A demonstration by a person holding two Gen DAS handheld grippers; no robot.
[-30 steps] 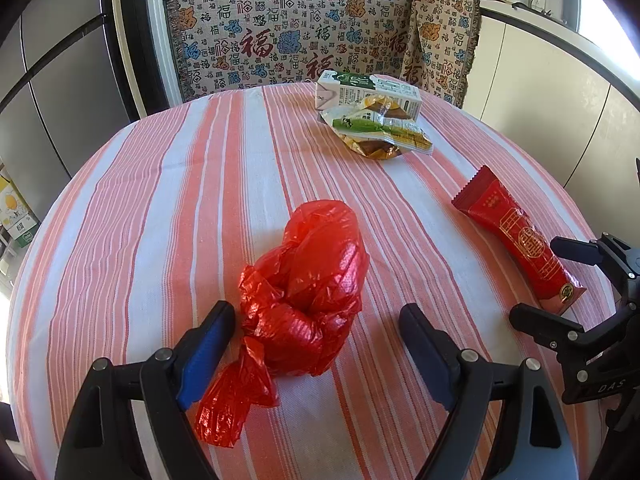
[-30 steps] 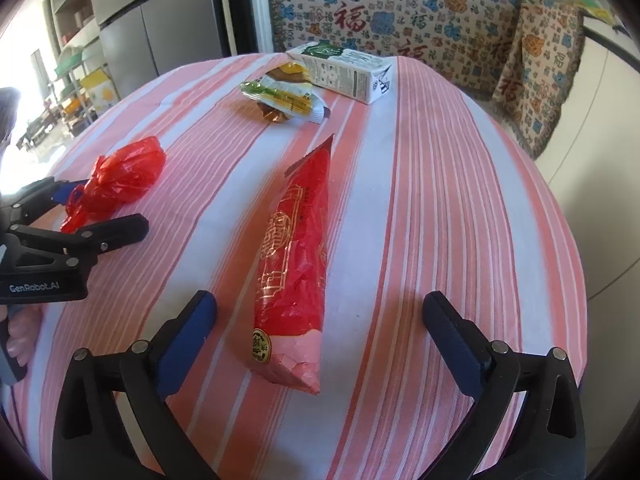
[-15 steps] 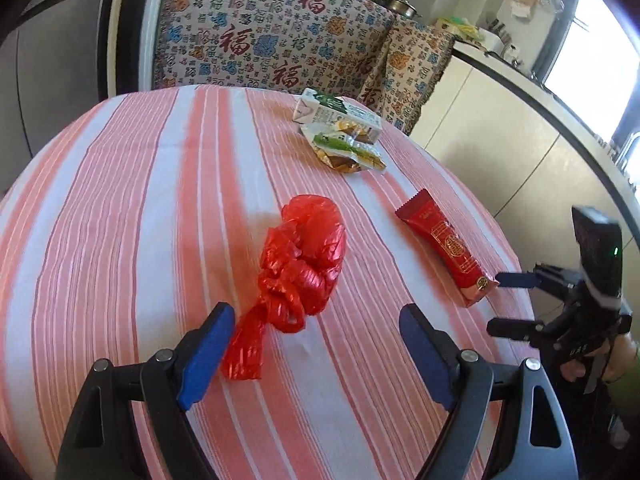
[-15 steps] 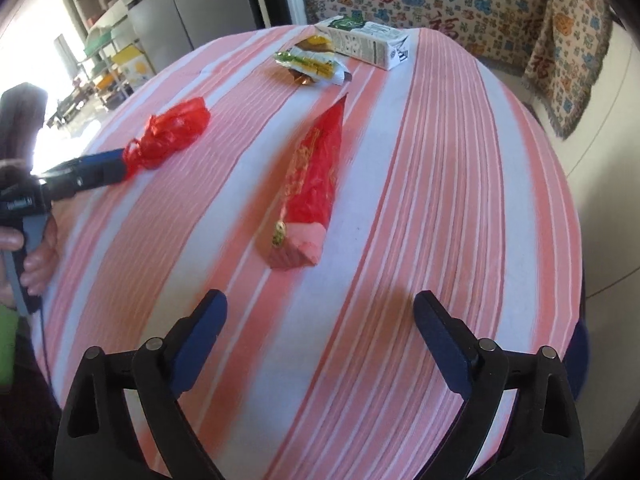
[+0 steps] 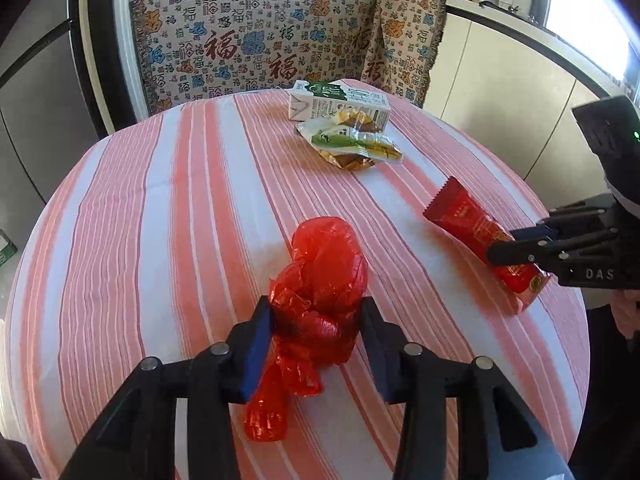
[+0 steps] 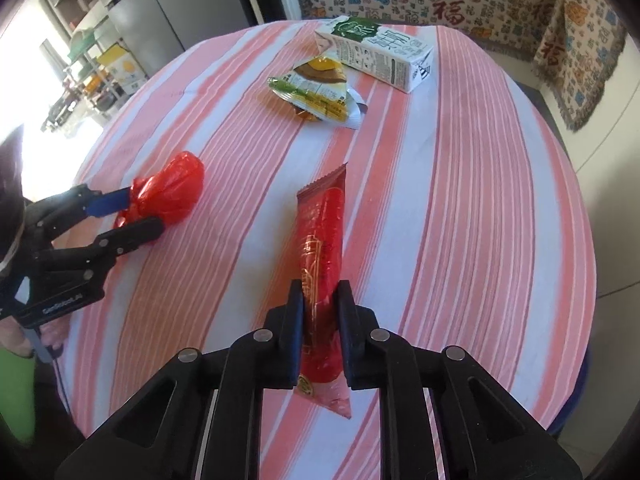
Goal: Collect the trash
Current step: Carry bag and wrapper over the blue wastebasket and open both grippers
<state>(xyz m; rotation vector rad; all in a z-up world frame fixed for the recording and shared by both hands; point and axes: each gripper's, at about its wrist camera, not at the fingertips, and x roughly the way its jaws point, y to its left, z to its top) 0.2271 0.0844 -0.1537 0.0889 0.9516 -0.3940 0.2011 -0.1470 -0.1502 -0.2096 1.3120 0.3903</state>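
Where both jaws have just been closing, left gripper (image 5: 316, 320) pinches crumpled red plastic bag (image 5: 324, 272) at its knotted waist; right gripper (image 6: 320, 312) clamps red snack wrapper (image 6: 322, 248) near its lower end. Both lie on the striped desk (image 5: 160, 240). Light, soft, crinkly, slippery film. Wrapper's contents hidden; milk carton (image 6: 376, 54) and green wrapper (image 6: 316, 94) untouched.

"DAS" on right tool (image 5: 516, 245), "福" on patterned cloth (image 5: 256, 40)
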